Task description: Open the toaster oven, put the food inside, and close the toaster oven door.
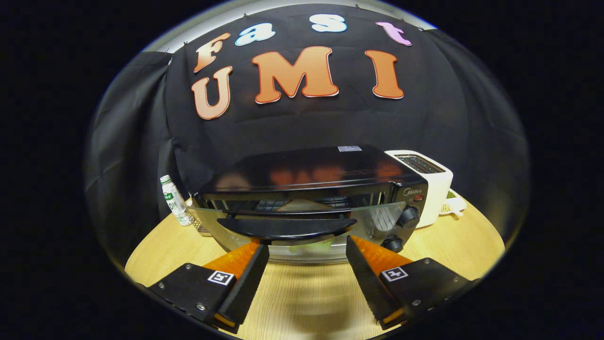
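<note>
Fingers of the tool (307, 248) stand wide apart and hold nothing; both tips are close under the black door handle (288, 227) of the toaster oven (311, 189), and I cannot tell if they touch it. The handle lies straight ahead, just beyond the tips, and its long axis runs crosswise to the fingers, from one tip to the other. The glass door (377, 222) is tilted partly open, its top edge leaning toward the tool, with the rack visible behind the gap. Something pale green shows low behind the glass, too blurred to name. I judge that the door is still in the opening step. Beyond and left of the oven stands a small bottle (173, 199), on the right a white toaster (432, 184), all on the wooden table (302, 293).
</note>
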A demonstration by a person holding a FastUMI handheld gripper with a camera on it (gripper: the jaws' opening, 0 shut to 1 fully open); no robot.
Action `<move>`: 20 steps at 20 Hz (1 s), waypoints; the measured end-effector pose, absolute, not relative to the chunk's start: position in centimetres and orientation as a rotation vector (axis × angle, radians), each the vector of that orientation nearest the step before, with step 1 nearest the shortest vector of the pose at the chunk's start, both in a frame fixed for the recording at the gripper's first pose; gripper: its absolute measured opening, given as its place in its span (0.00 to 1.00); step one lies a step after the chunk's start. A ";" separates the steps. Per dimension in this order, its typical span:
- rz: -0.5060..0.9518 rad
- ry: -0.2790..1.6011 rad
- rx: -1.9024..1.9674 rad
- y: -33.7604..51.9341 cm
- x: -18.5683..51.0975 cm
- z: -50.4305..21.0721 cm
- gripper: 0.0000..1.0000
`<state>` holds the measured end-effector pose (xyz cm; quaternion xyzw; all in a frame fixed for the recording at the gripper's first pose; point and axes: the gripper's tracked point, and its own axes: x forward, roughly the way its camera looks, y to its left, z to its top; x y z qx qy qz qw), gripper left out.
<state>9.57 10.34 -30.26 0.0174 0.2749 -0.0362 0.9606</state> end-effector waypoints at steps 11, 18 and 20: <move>-0.062 0.354 -0.022 10.2 9.2 -23.8 0.98; -0.054 0.042 0.003 9.4 4.5 -11.4 0.97; -0.050 -0.020 -0.011 9.0 2.9 -8.6 0.98</move>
